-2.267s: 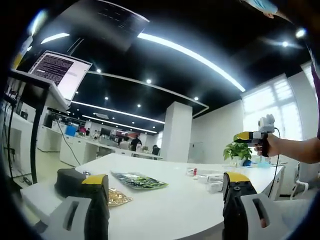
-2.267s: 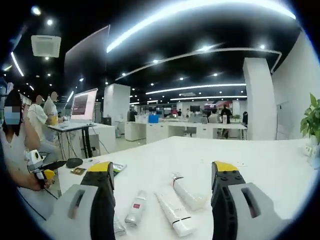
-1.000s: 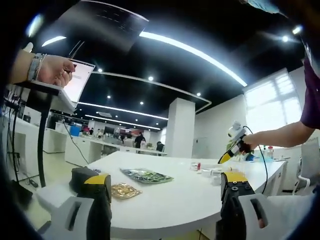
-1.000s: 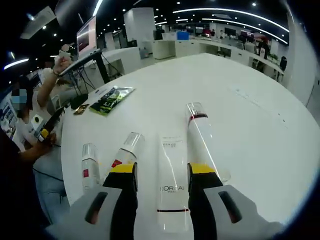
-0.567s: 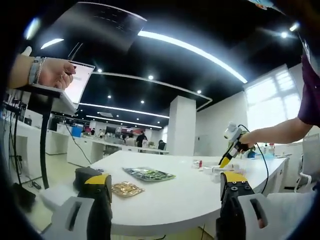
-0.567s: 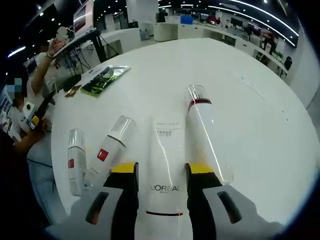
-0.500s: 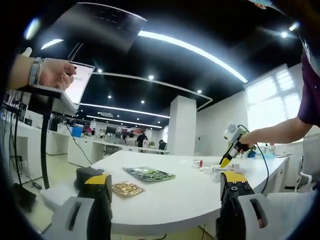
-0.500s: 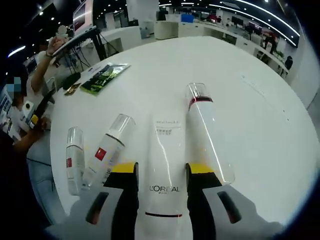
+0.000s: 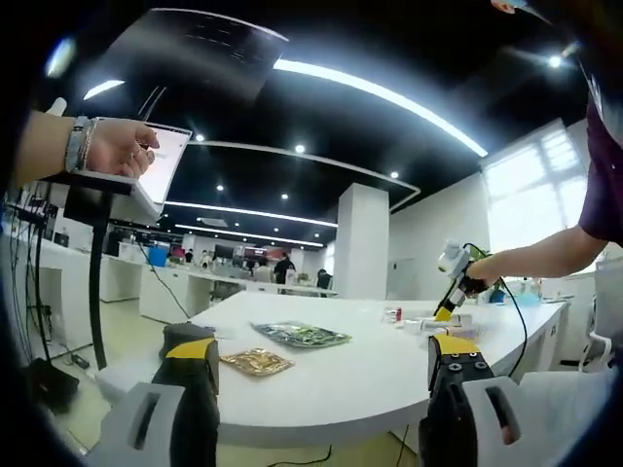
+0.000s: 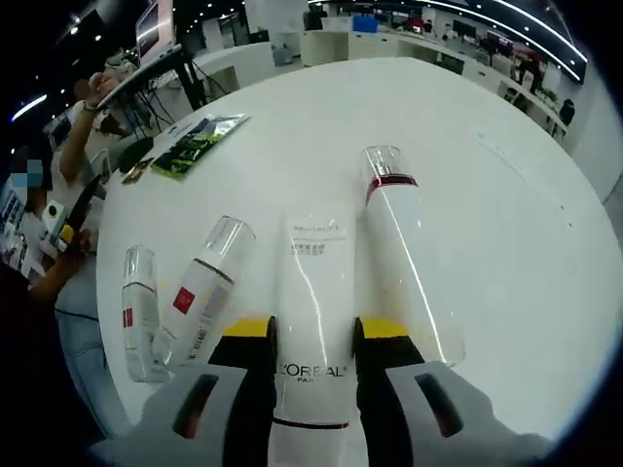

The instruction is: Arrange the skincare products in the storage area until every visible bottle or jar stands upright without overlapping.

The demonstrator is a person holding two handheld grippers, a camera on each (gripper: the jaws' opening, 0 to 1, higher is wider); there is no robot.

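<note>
In the right gripper view, the right gripper [image 10: 311, 345] is closing its jaws against both sides of a white L'Oréal tube [image 10: 313, 321] that is lying flat on the round white table [image 10: 506, 224]. Just to the right of the tube, a tall white bottle with a red band and clear cap [image 10: 401, 263] is lying on its side. To the left, two smaller clear-capped bottles with red labels, one [image 10: 200, 292] beside the tube and one [image 10: 138, 311] nearer the table edge, are also lying down (none of the four is standing). A green packet [image 10: 200, 144] is resting farther back.

In the left gripper view, the left gripper [image 9: 316, 365] is hanging with jaws spread wide and nothing between them, off the table's edge, facing a gold packet [image 9: 255, 362].
</note>
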